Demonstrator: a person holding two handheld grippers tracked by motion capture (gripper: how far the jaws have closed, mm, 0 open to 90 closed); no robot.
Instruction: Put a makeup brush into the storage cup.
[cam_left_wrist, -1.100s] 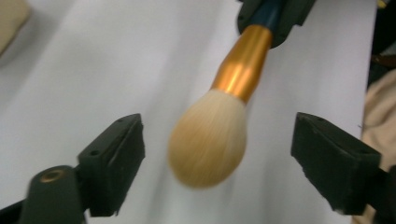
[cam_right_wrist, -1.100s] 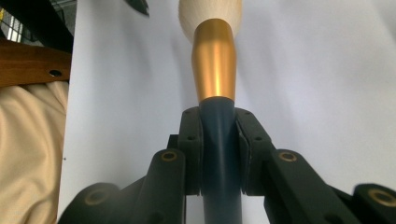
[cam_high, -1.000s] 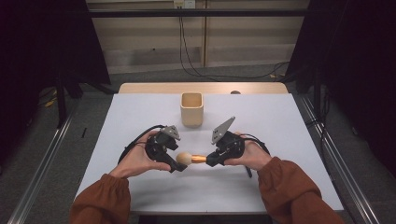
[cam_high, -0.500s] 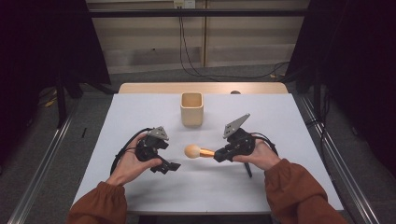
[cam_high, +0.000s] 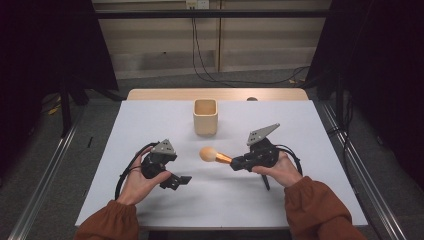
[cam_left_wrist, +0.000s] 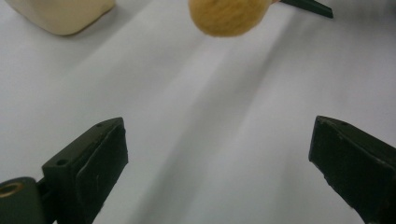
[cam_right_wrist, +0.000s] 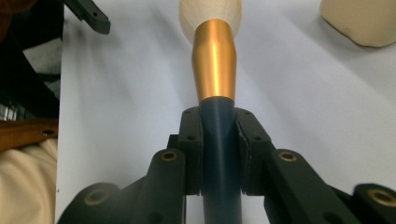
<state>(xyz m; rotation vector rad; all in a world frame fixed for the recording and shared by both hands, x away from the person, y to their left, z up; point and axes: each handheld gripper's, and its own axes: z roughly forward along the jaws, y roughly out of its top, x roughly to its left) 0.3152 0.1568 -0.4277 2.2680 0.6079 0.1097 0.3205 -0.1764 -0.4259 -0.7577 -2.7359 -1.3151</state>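
Left gripper (cam_high: 177, 181) withdrawn, jaws apart, right gripper (cam_high: 235, 164) clamped on brush (cam_high: 215, 156), handle end hidden.

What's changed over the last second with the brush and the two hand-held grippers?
The left hand-held gripper let go of the brush and drew back toward the person, its jaws now open. The right hand-held gripper kept the brush by its handle and carried it right and toward the cup. The cup stayed put.
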